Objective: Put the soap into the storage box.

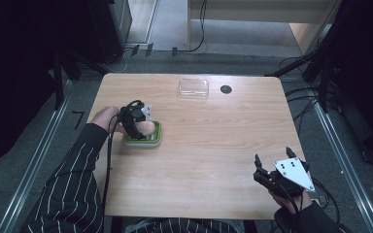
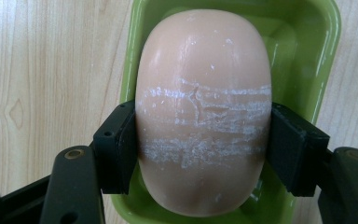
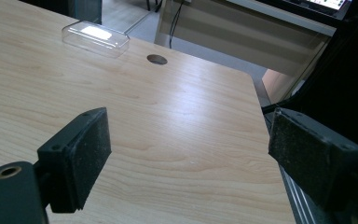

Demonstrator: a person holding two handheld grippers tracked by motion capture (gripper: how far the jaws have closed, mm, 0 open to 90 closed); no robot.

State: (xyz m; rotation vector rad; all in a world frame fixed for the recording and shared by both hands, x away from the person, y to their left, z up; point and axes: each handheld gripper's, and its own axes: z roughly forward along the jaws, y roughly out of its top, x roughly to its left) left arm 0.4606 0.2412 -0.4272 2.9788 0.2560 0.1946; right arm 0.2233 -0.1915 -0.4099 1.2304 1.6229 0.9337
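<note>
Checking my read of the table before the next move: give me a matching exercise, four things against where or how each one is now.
Things:
1. soap bar
2. green dish
3. clear lid
4. right gripper

States:
A. open, holding nothing, near the table's front right corner
B. lying alone at the far edge of the table
C. clamped between the left gripper's jaws
D. on the table, right under the clamped thing

Pairs: 1-C, 2-D, 3-B, 4-A
</note>
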